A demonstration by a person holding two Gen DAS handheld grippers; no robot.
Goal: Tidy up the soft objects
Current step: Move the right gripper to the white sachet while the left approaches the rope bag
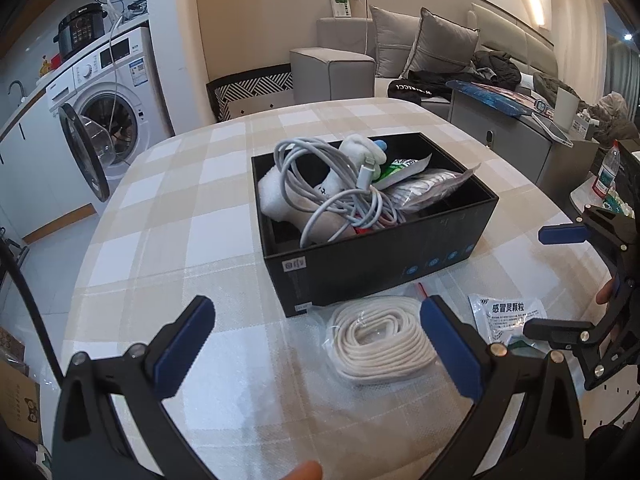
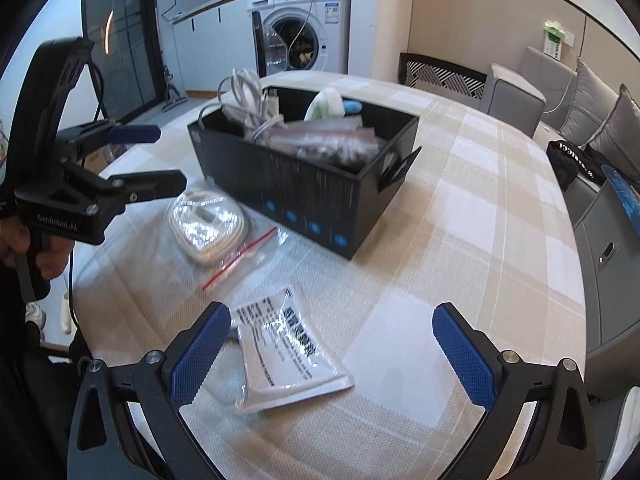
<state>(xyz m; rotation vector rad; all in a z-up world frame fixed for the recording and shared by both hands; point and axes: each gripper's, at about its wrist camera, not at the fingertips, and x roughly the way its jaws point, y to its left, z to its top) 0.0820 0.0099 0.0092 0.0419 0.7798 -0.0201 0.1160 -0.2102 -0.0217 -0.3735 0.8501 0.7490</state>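
Checked tablecloth [image 1: 168,216] covers a round table in a living space; a washing machine [image 1: 108,92] with its door open stands behind it, and a grey sofa [image 1: 420,48] lies to the far side.

A black box [image 1: 380,256] sits mid-table, already holding a grey cable bundle [image 1: 340,184], white socks [image 1: 276,196] and sealed pouches. Two items remain outside it:

1. Bagged rope coil [image 1: 380,344], touching the near wall of the box. The cream cord is soft and light; its clear bag is slick and likely to slide under the pads. Grip through the bag across the thick side of the coil, not on loose film alone.
2. Flat medicine sachet [image 2: 288,352], near the table edge. It is thin, pliable and lies flush with the cloth, so pinching a raised corner or edge is advisable.

Left gripper [image 1: 316,344]: jaws spread wide, nothing held, with the rope coil just ahead and partly between the fingers.

Right gripper [image 2: 332,348]: jaws spread wide, nothing held, poised over the sachet.
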